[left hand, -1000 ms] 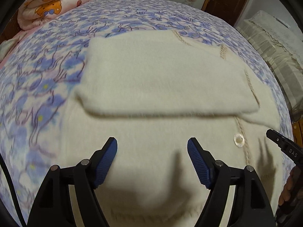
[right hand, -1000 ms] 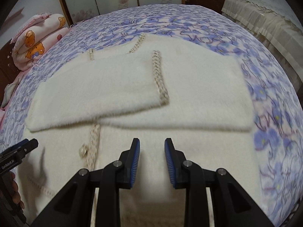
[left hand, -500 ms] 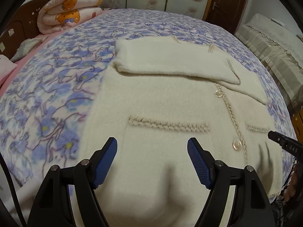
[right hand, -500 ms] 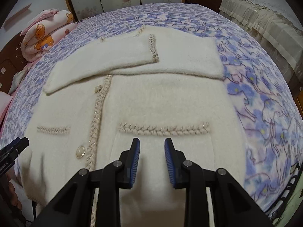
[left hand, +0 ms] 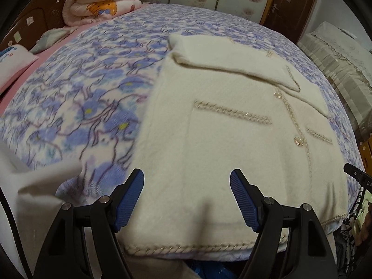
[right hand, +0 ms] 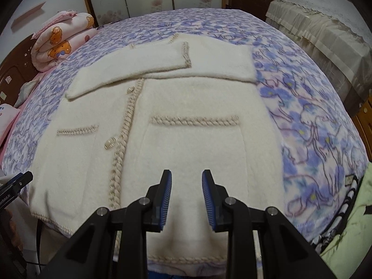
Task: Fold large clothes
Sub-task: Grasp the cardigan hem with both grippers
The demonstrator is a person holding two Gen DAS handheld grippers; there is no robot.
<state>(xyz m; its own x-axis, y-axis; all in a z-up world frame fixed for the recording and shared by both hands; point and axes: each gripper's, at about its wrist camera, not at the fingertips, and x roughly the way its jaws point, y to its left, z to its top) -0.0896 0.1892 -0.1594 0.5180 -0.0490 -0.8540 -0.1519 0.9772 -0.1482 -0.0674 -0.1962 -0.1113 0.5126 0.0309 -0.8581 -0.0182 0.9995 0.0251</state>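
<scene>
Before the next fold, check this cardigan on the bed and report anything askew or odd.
Nothing stands out. The cream cardigan lies flat and buttoned on the floral blanket, both sleeves folded across the chest, overlapping. Its bottom hem sits at the bed's near edge, evenly, without bunching.

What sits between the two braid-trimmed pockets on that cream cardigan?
In the right wrist view, a braided front strip runs down the cream cardigan between the two pockets, with a gold button beside it.
</scene>
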